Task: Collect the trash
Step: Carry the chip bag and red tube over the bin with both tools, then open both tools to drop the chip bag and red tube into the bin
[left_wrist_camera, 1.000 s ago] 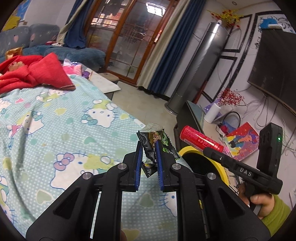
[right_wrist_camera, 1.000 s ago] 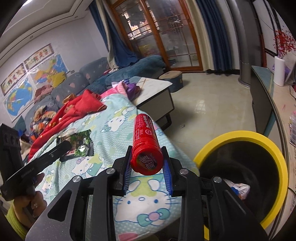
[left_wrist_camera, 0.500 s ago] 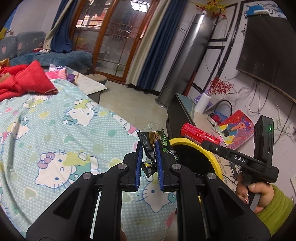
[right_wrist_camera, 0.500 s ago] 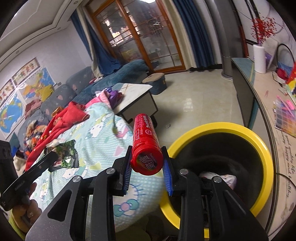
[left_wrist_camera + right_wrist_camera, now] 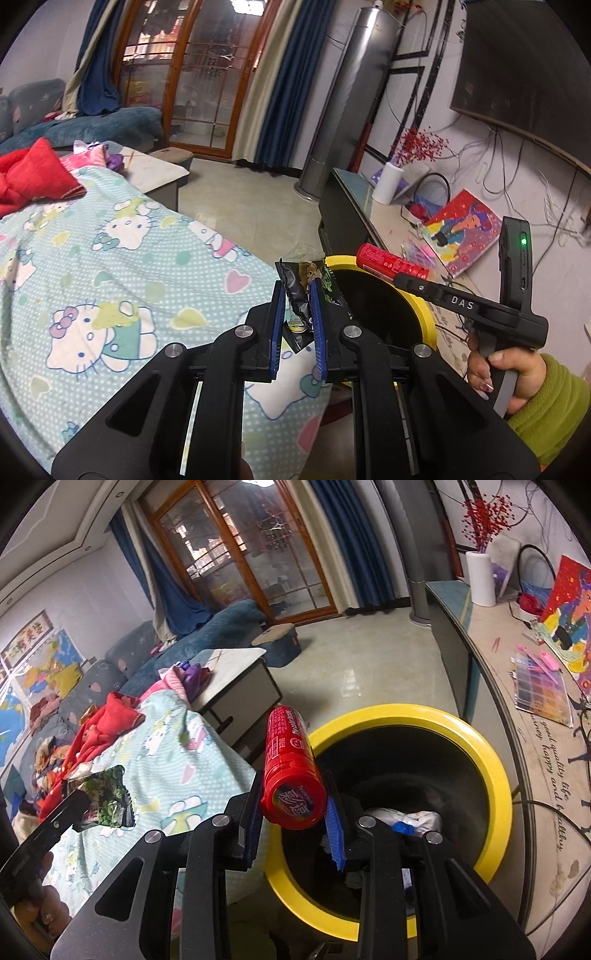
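Trash [image 5: 406, 818] inside bin [image 5: 495, 760], right view only

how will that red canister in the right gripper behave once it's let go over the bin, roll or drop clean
The red canister looks rigid: the right gripper pinches it without denting it. Its round, smooth body would probably roll on a flat surface. It overhangs the yellow-rimmed bin near the rim, so it might clip the edge rather than drop clean.

A red cylindrical tube [image 5: 291, 771] lies lengthwise over the yellow-rimmed black bin [image 5: 491, 768] — a crumpled dark snack wrapper [image 5: 301, 291] hangs near its rim, perhaps just outside.
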Motion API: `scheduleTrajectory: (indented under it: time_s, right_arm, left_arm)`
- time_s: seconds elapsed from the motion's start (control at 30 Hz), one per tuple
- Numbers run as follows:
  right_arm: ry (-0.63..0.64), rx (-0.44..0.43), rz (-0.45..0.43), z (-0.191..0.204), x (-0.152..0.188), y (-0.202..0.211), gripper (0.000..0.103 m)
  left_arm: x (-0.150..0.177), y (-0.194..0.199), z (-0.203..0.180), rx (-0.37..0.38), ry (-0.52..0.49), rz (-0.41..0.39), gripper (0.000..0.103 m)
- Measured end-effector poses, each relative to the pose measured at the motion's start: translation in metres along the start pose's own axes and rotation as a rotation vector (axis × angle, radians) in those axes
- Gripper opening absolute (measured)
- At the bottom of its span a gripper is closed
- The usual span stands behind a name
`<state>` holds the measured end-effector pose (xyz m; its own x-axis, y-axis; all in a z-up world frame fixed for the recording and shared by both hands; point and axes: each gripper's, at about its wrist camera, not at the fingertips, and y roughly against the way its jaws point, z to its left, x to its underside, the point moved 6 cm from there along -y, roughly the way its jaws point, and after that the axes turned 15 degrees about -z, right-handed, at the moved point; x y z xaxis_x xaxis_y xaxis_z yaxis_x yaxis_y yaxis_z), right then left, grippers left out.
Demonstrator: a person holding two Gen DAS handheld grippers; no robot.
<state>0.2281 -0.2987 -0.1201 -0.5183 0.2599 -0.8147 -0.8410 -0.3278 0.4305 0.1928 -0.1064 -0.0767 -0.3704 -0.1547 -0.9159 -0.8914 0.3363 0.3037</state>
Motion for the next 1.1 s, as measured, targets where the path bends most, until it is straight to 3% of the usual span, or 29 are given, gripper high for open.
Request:
scheduleTrajectory:
  time_s: [1.1]
  right_arm:
    - [-0.103,0.137,0.083,-0.08,0.02,0.001,0.029]
  left_arm:
    - [0.06,-0.06,-0.088,0.148,-0.184,0.177,0.009]
